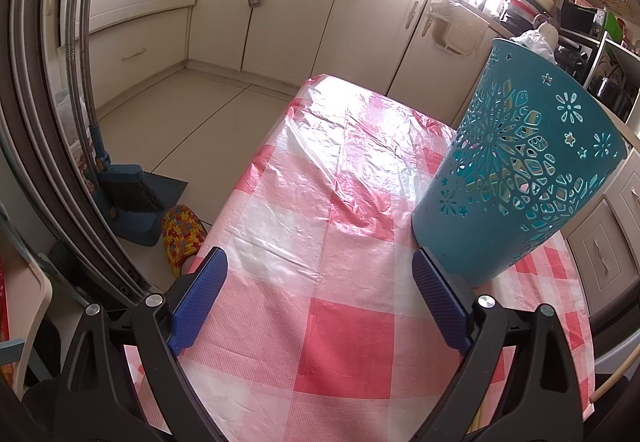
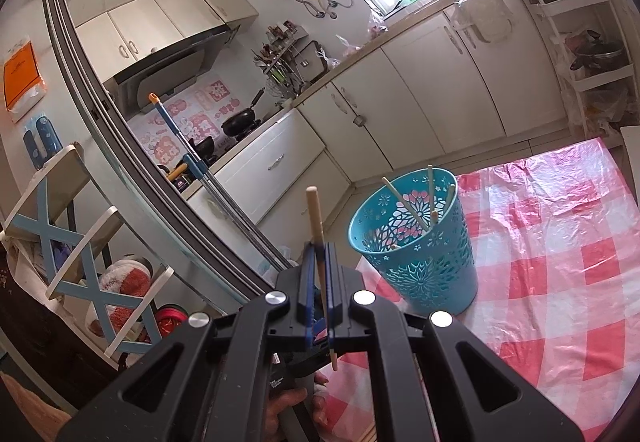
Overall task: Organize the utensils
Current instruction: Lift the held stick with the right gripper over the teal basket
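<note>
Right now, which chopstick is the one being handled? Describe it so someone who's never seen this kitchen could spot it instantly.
Start at the table with the red-and-white checked cloth and find the teal cut-out basket standing on it. Several pale chopsticks lean inside the basket. The one you want is the chopstick outside it, to its left in the right wrist view, clamped nearly upright in the shut right gripper.

Broom (image 1: 132,194) on floor; wok (image 2: 239,122) on stove.

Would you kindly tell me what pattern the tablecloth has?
The tablecloth is a red-and-white check under glossy clear plastic, clearest in the left wrist view.
</note>
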`<state>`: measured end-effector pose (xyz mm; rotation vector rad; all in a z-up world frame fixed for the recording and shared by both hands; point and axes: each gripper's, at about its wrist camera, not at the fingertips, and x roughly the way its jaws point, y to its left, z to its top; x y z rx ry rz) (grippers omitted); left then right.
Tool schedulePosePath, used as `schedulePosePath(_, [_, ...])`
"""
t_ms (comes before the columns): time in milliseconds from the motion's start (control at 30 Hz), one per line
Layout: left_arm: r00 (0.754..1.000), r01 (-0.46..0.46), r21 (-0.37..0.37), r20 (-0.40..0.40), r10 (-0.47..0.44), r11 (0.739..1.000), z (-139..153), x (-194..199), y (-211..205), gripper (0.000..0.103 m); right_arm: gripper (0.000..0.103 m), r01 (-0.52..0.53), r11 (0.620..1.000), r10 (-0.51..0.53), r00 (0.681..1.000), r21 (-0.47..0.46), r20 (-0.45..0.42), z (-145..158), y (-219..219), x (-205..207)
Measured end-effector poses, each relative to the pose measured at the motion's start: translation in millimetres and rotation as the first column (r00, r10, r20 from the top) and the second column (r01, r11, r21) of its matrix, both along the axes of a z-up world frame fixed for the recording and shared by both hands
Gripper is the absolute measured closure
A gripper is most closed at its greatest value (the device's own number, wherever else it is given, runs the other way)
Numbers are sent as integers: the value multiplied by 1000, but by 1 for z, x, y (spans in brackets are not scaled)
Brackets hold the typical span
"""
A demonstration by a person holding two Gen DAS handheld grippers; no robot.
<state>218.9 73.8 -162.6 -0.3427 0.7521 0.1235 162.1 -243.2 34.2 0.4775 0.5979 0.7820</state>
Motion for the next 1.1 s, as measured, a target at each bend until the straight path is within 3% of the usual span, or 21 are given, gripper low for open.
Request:
schedulePosePath(800, [1000,-4,-8,-1,4,1000,-1,0,2,13,97,-21,1000,21,999,14,29,16,14,5])
schedulePosePath(1100, [1000,-7,-14,-3,7,1000,-2,0,0,13,97,21,999,-22,999,35,41,26,14,24])
